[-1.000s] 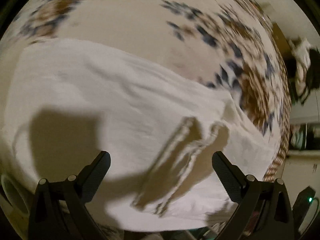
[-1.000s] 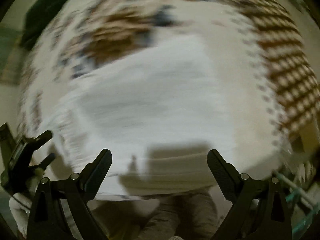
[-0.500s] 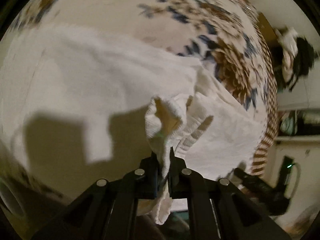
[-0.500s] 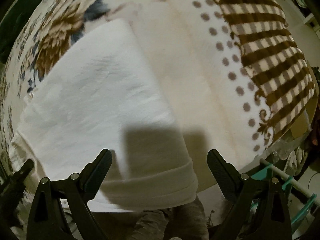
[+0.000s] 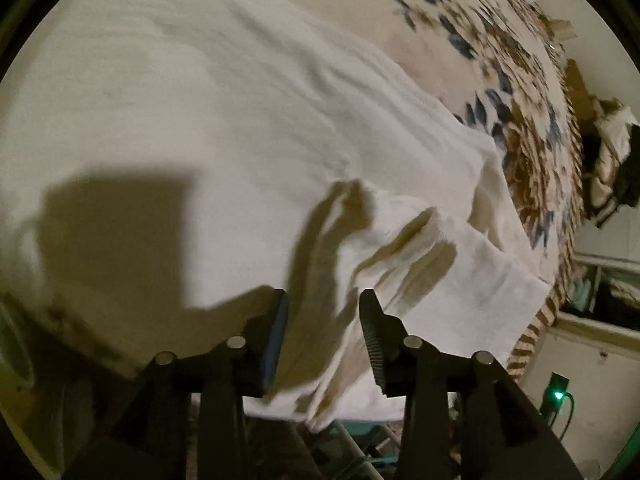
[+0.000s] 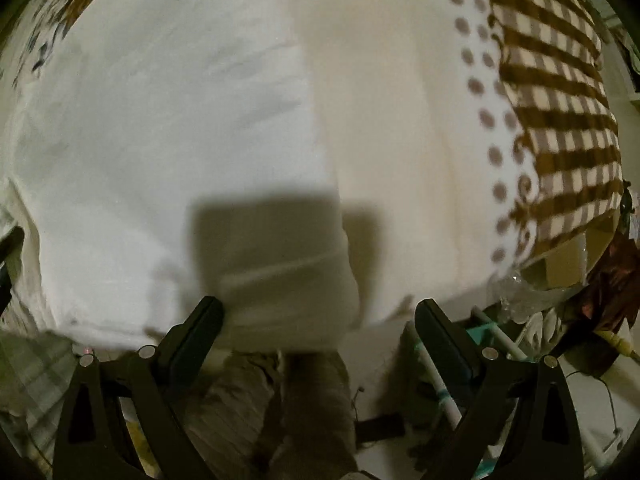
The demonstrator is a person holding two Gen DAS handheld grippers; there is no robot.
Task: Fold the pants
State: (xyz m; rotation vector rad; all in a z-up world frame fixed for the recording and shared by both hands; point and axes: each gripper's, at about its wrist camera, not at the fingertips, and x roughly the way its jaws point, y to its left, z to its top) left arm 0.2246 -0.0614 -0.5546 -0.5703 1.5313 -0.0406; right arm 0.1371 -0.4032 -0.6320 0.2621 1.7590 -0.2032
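Observation:
White pants (image 5: 200,100) lie spread on a patterned blanket (image 5: 500,60). My left gripper (image 5: 324,312) points down at a bunched, ribbed edge of the pants (image 5: 400,248). Its jaws are opening, and a fold of that cloth still hangs between them, loose on the right side. In the right wrist view the pants (image 6: 160,120) fill the left half, with a hemmed edge (image 6: 280,280) near the bottom. My right gripper (image 6: 320,320) hovers open over that edge and its corner, with nothing gripped.
The blanket's cream field (image 6: 400,120) ends in a dotted and brown checked border (image 6: 560,100). A person's grey-clad legs (image 6: 304,400) stand below the bed edge. A teal-and-white rack (image 6: 440,360) is at the lower right. A green light (image 5: 558,394) glows near a wall.
The left gripper closed on the ribbed edge half a second ago and has since parted, so the cloth sags. The right gripper has sunk closer to the hem, staying open.

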